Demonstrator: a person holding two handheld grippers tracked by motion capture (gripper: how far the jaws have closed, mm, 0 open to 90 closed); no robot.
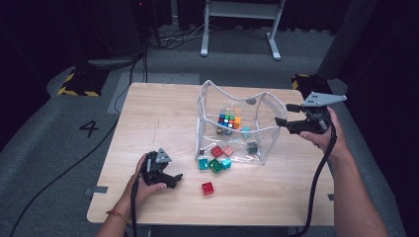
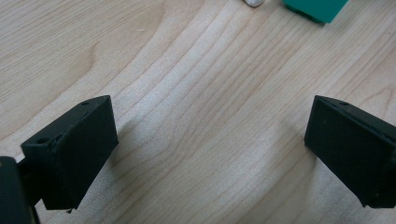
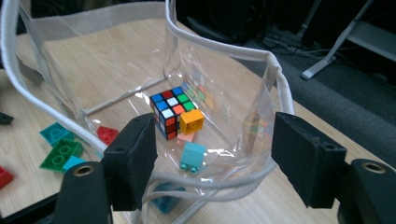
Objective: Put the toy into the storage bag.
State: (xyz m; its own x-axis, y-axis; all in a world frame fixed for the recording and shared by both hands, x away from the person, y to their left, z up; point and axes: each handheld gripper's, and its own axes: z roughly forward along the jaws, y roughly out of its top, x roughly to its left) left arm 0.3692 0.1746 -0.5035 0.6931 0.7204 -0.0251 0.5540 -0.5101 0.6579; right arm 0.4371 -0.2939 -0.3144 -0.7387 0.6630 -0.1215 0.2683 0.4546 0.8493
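Digit "4" on grey floor [image 1: 59,143] left of table [image 1: 148,113].

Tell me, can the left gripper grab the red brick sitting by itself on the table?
Probably yes: the left gripper is open, and only bare table lies between it and the red brick.

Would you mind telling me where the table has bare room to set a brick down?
Bare wood lies left of the clear bag, up to the table's far-left corner, and along the near edge beyond the lone red brick. The bag's front, by the loose bricks, is crowded.
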